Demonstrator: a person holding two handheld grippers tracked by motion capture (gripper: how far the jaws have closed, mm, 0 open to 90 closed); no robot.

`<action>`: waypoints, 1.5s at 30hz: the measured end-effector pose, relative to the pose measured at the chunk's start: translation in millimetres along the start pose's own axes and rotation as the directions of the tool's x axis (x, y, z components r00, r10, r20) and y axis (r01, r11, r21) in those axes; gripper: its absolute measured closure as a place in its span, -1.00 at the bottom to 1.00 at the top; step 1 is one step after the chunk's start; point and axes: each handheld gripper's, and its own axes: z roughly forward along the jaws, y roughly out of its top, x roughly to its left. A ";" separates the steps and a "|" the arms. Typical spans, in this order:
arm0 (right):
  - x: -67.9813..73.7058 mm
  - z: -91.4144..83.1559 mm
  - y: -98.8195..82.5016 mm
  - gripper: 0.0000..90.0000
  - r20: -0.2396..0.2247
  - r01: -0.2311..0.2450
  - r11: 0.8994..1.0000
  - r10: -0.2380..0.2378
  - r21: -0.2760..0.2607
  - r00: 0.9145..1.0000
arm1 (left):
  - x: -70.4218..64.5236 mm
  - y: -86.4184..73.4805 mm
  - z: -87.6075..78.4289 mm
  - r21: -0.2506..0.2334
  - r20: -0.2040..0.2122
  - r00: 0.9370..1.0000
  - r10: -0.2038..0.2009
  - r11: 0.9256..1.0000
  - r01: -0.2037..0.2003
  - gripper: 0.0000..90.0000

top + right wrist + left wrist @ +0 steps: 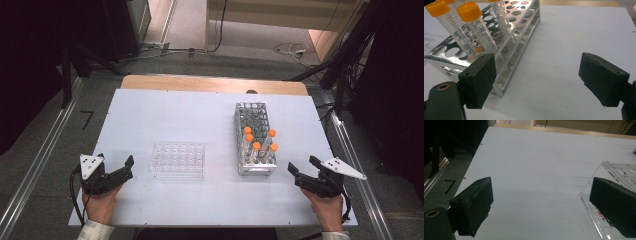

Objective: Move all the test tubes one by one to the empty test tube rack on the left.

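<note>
The right tongs (298, 170) are resting near the front right corner of the white counter (165, 110) with the two black jaws standing wide apart and gripping nothing; the left tongs (126, 166) are lying near the front left corner, likewise spread and empty; just ahead and to the left of the right tongs, the shiny metal perforated tube rack (254, 137) is standing with its long axis running away from the person, its near end sitting close beside the right jaws in the right gripper view; five clear plastic tubes with orange screw caps (259, 141) are standing upright in the rack's near half, leaning slightly; the clear acrylic tube rack (178, 159), empty, is sitting between the two hands, nearer the left tongs, its corner showing behind one jaw in the left gripper view; judging from this layout, the right hand is the nearer one for reaching the capped tubes, which lie forward and to its left, while the left hand is better placed to steady the acrylic rack.
</note>
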 end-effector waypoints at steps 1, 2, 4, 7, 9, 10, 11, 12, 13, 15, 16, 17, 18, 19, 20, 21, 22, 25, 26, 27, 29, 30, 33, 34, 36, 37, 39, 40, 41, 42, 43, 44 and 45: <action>0.0 0.0 0.0 -0.70 0.000 0.000 1.000 0.000 0.000 1.000 | -0.1 0.0 0.3 0.003 0.002 1.000 0.000 1.000 0.000 -0.89; 3.0 2.1 1.5 -0.68 -0.005 0.011 1.000 -0.011 -0.001 1.000 | -0.1 -0.2 0.8 0.006 0.003 1.000 0.000 1.000 0.000 -0.89; 5.8 4.4 3.0 -0.68 -0.015 0.020 1.000 -0.020 0.001 1.000 | 0.0 -0.2 0.7 0.005 0.003 1.000 0.000 1.000 0.000 -0.89; 10.3 7.5 5.0 -0.68 -0.026 0.034 0.999 -0.033 0.003 0.999 | -0.1 -0.2 0.6 0.004 0.002 1.000 -0.001 1.000 0.001 -0.89; 13.1 9.3 6.8 -0.66 -0.034 0.037 0.999 -0.037 0.003 0.999 | 0.0 -0.2 0.8 0.006 0.003 1.000 0.000 1.000 0.000 -0.89; 14.2 10.2 7.8 -0.64 -0.038 0.038 0.999 -0.038 0.000 0.999 | -0.1 -0.2 0.8 0.005 0.003 1.000 -0.001 1.000 0.001 -0.89; 15.2 11.2 8.7 -0.61 -0.046 0.038 0.999 -0.038 -0.006 0.998 | 0.0 -0.2 0.9 0.004 0.003 1.000 0.000 1.000 0.000 -0.89; 15.2 11.2 8.7 -0.61 -0.046 0.038 0.999 -0.038 -0.006 0.998 | -0.1 -0.2 0.9 0.005 0.003 1.000 -0.001 1.000 0.001 -0.89; 17.6 13.3 10.7 -0.57 -0.060 0.039 0.999 -0.040 -0.012 0.997 | -0.1 -0.2 0.9 0.004 0.003 1.000 -0.001 1.000 0.001 -0.89; 20.7 15.9 12.7 -0.54 -0.070 0.044 0.999 -0.044 -0.013 0.997 | -0.1 -0.2 1.0 0.005 0.002 1.000 -0.001 1.000 0.001 -0.89; 22.3 17.2 13.3 -0.51 -0.080 0.048 0.999 -0.049 -0.015 0.996 | -0.1 -0.2 0.9 0.005 0.003 1.000 -0.001 1.000 0.001 -0.89; 24.3 18.4 13.9 -0.48 -0.082 0.052 0.998 -0.054 -0.016 0.995 | -0.1 -0.1 0.9 0.005 0.002 1.000 -0.001 1.000 0.001 -0.89; 26.1 19.8 14.3 -0.44 -0.089 0.061 0.998 -0.063 -0.019 0.994 | -0.1 -0.1 0.9 0.005 0.002 1.000 -0.001 1.000 0.001 -0.89; 26.1 19.8 14.3 -0.44 -0.089 0.061 0.998 -0.063 -0.019 0.994 | 0.0 -0.1 0.9 0.005 0.002 1.000 -0.001 1.000 0.001 -0.89; 29.2 22.4 15.1 -0.33 -0.102 0.073 0.997 -0.075 -0.021 0.992 | 0.0 -0.1 0.9 0.005 0.000 1.000 -0.002 1.000 0.002 -0.89; 29.2 22.4 15.1 -0.33 -0.102 0.073 0.997 -0.075 -0.021 0.992 | 0.0 -0.1 0.8 0.004 0.000 1.000 -0.002 1.000 0.002 -0.89; 31.8 24.8 15.8 -0.26 -0.109 0.087 0.996 -0.089 -0.024 0.990 | 0.1 -0.1 0.6 0.004 -0.001 1.000 0.000 1.000 0.000 -0.89; 34.8 28.3 16.6 -0.17 -0.117 0.095 0.995 -0.097 -0.026 0.988 | 0.2 -0.1 0.6 0.004 -0.001 1.000 -0.001 1.000 0.001 -0.89; 35.8 29.3 16.8 -0.13 -0.120 0.099 0.995 -0.102 -0.027 0.988 | 0.2 -0.2 0.8 0.003 0.001 1.000 -0.002 1.000 0.002 -0.89; 36.6 30.4 17.0 -0.09 -0.120 0.106 0.994 -0.109 -0.030 0.987 | 0.3 -0.1 0.7 0.004 0.000 1.000 -0.002 1.000 0.002 -0.89; 38.6 32.5 17.7 -0.04 -0.119 0.110 0.993 -0.113 -0.032 0.986 | 0.5 0.0 0.7 0.004 0.000 1.000 -0.002 1.000 0.002 -0.89; 39.4 33.8 18.0 0.00 -0.117 0.116 0.993 -0.119 -0.035 0.986 | 0.6 0.0 0.8 0.005 0.001 1.000 -0.002 1.000 0.002 -0.89; 41.9 37.8 18.5 0.11 -0.108 0.126 0.992 -0.128 -0.031 0.986 | 0.6 0.0 0.7 0.005 0.000 1.000 -0.002 1.000 0.002 -0.89; 42.7 39.0 18.6 0.14 -0.105 0.129 0.991 -0.131 -0.029 0.986 | 0.6 0.0 0.6 0.005 0.000 1.000 -0.002 1.000 0.002 -0.89; 44.4 41.0 18.9 0.21 -0.103 0.139 0.990 -0.142 -0.030 0.985 | 0.8 -0.2 0.7 0.004 0.001 1.000 -0.003 1.000 0.003 -0.89; 45.4 41.6 19.0 0.25 -0.101 0.142 0.989 -0.144 -0.029 0.984 | 0.8 -0.2 0.7 0.004 0.001 1.000 -0.003 1.000 0.003 -0.89; 47.1 43.0 19.2 0.33 -0.099 0.151 0.988 -0.153 -0.030 0.983 | 1.3 -0.1 0.6 0.005 0.002 1.000 -0.002 1.000 0.002 -0.89; 47.8 43.5 19.2 0.37 -0.097 0.155 0.987 -0.157 -0.031 0.983 | 1.3 -0.1 0.6 0.005 0.002 1.000 -0.002 1.000 0.002 -0.89; 47.8 43.5 19.2 0.37 -0.097 0.155 0.987 -0.157 -0.031 0.983 | 1.2 -0.1 0.5 0.005 0.001 1.000 -0.003 1.000 0.003 -0.89; 48.4 44.0 19.3 0.41 -0.096 0.158 0.987 -0.160 -0.030 0.982 | 1.3 -0.1 0.5 0.005 0.001 1.000 -0.002 1.000 0.002 -0.89; 49.5 45.2 19.5 0.48 -0.093 0.163 0.986 -0.165 -0.028 0.982 | 1.2 -0.1 0.5 0.005 0.000 1.000 -0.003 1.000 0.003 -0.89; 50.2 45.8 19.4 0.51 -0.091 0.164 0.986 -0.166 -0.027 0.982 | 1.2 -0.1 0.4 0.006 0.000 1.000 -0.003 1.000 0.003 -0.89; 50.6 46.3 19.4 0.54 -0.091 0.169 0.985 -0.170 -0.026 0.981 | 1.2 -0.1 0.3 0.005 0.000 1.000 -0.002 1.000 0.002 -0.89</action>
